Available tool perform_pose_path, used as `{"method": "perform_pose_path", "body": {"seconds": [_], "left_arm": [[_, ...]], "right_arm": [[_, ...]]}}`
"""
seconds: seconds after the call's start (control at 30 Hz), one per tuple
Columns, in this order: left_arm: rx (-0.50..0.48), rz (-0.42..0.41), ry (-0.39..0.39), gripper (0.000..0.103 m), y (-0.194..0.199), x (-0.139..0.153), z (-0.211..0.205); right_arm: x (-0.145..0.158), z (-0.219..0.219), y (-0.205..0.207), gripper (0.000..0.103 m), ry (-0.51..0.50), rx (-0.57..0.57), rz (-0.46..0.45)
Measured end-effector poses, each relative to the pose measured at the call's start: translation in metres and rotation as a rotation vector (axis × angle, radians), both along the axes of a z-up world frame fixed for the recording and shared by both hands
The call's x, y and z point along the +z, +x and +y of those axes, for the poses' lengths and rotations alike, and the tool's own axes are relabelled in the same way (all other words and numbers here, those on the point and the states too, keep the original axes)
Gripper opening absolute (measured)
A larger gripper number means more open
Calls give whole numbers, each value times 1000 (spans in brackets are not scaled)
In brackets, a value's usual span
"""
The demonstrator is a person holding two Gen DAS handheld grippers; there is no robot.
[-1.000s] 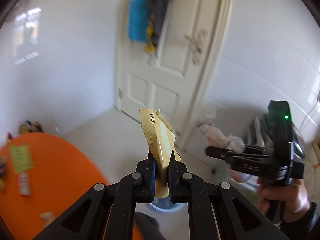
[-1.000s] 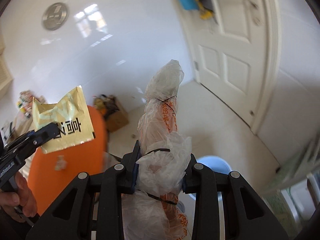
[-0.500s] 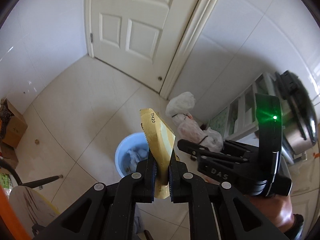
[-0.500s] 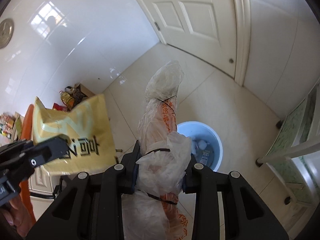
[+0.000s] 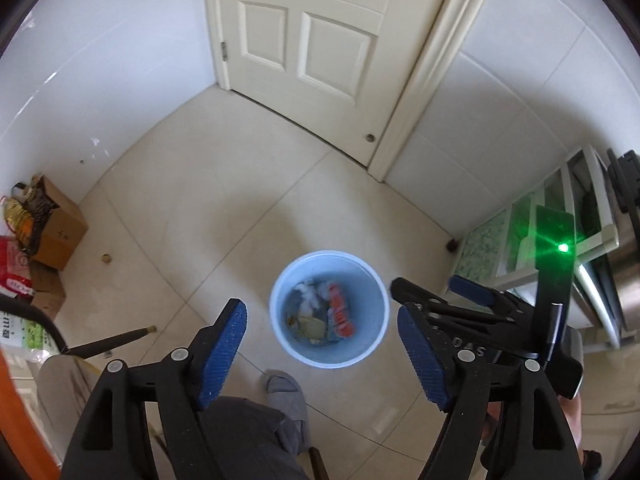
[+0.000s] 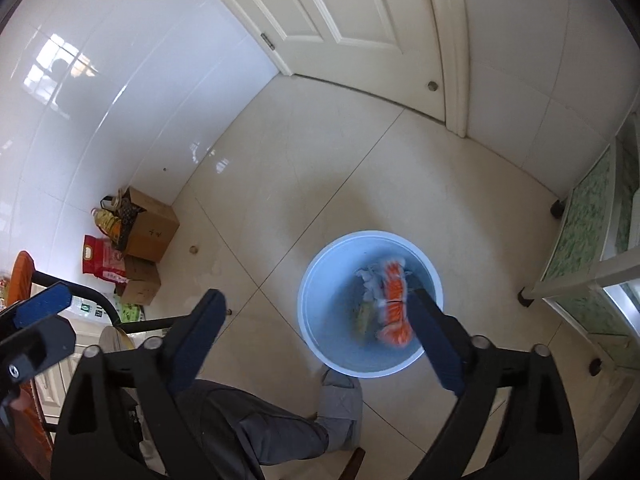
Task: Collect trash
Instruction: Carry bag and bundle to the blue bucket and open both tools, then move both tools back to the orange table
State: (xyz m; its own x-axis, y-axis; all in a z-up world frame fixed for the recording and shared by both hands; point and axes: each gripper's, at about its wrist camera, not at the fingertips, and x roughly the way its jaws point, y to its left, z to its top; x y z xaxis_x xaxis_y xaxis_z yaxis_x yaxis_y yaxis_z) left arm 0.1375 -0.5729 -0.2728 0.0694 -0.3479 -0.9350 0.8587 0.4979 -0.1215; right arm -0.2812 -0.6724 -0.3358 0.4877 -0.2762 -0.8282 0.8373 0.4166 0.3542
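Observation:
A light blue bin (image 5: 280, 332) stands on the tiled floor; it also shows in the right wrist view (image 6: 316, 280). Inside lie a white and orange plastic bag (image 5: 340, 314) (image 6: 394, 304) and a gold wrapper (image 5: 310, 326) (image 6: 362, 316). My left gripper (image 5: 322, 342) is open and empty above the bin. My right gripper (image 6: 318, 330) is open and empty above the bin; it also shows in the left wrist view (image 5: 436, 296) at the right, beside the bin.
A white door (image 5: 308, 40) is behind the bin. Cardboard boxes (image 6: 154, 232) and bags (image 6: 104, 260) sit by the left wall. A green-panelled white shelf (image 5: 540, 236) stands at the right. An orange table edge (image 5: 16, 412) and a chair (image 5: 64, 376) are at the left. The person's leg and slipper (image 5: 284, 392) are below.
Both grippers have opened over the bin. The gold wrapper has left the left gripper and the plastic bag has left the right one; both now lie in the bin.

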Motion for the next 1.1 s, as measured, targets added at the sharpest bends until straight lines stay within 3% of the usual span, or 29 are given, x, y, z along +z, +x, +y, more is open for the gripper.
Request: {"method": "perform_pose_path", "body": {"seconds": [0.03, 0.2, 0.47, 0.6, 0.83, 1.1], "left_arm": [[6, -14, -5, 76, -4, 4, 6], [35, -81, -70, 82, -29, 37, 48], [131, -125, -233, 87, -48, 103, 144], [209, -178, -315, 93, -57, 140, 207], [376, -311, -389, 96, -87, 193, 324], [570, -437, -443, 100, -126, 233, 444]], "right_arm": [[6, 4, -2, 103, -11, -12, -2], [30, 22, -7, 103, -44, -40, -12], [105, 79, 7, 103, -162, 18, -65], [148, 116, 26, 103, -248, 87, -102], [222, 192, 75, 103, -399, 241, -162], [276, 287, 133, 103, -547, 422, -210]]}}
